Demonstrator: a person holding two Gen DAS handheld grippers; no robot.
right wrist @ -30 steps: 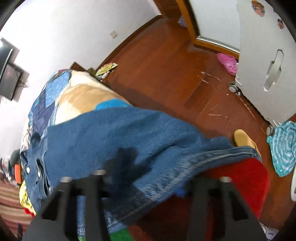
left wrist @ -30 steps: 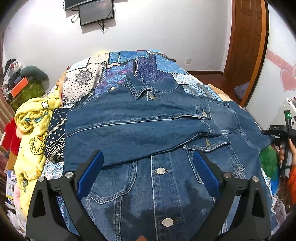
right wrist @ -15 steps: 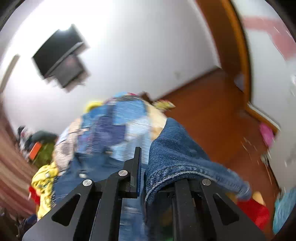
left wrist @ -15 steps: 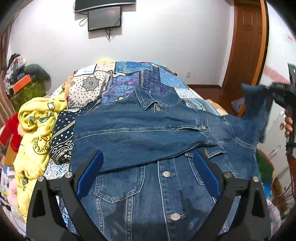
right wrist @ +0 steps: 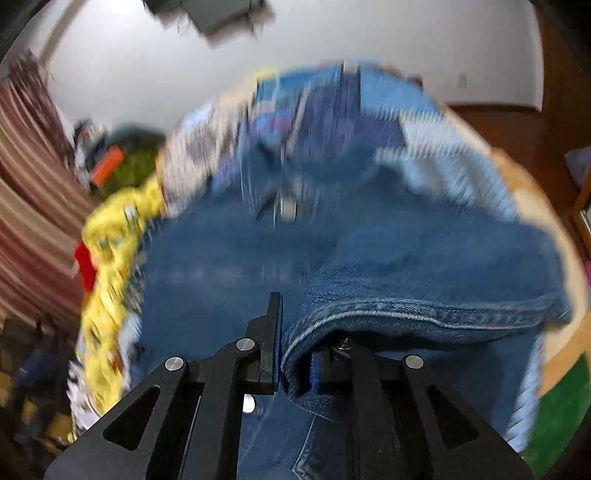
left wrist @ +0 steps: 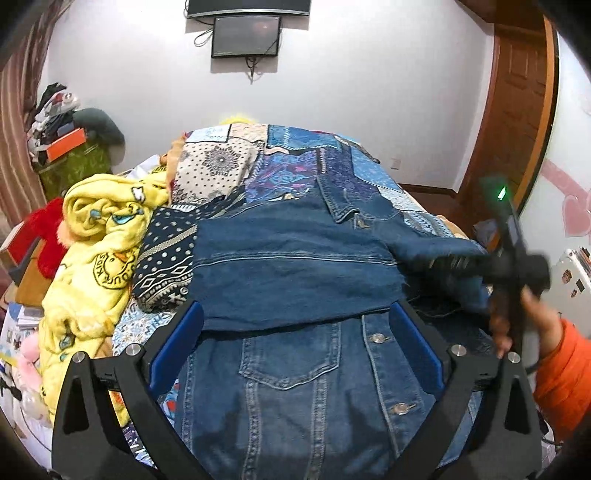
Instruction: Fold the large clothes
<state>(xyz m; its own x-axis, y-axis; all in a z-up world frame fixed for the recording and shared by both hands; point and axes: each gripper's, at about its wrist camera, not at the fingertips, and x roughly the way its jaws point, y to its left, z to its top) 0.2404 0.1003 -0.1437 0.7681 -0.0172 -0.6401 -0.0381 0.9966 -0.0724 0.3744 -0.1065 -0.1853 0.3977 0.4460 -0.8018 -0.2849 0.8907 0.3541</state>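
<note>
On the far left, a yellow blanket (left wrist: 99,251) is lying bunched at the bed's edge, touching the patchwork quilt (left wrist: 221,166). If I'm dragging cloth that way, it could snag there.

My left tool (left wrist: 295,354) is hovering wide apart over the denim jacket (left wrist: 295,387), gripping nothing, blue pads (left wrist: 177,347) flanking the chest pocket.

The jacket is lying front-up on the quilt. Its long axis is running from the hem near me up to the collar (left wrist: 343,203), which is pointing toward the far wall with the screen (left wrist: 245,35). One sleeve (left wrist: 291,273) is lying folded crosswise over the chest, so that axis is running side to side.

Moving right, my right tool (right wrist: 291,365) is clamped narrow on the other sleeve's seamed edge (right wrist: 424,314), and my hand (left wrist: 532,314) is bringing it in over the jacket's right side. The right wrist view is badly smeared, so I'm judging the motion fast.

Risks, as I see them: the bite looks shallow, right at the seam, so the thick denim could be slipping out mid-swing. The sleeve could be landing crooked or bunched on the first fold. And tugging hard could be dragging the whole jacket toward the bed's right edge, where it is already overhanging.
</note>
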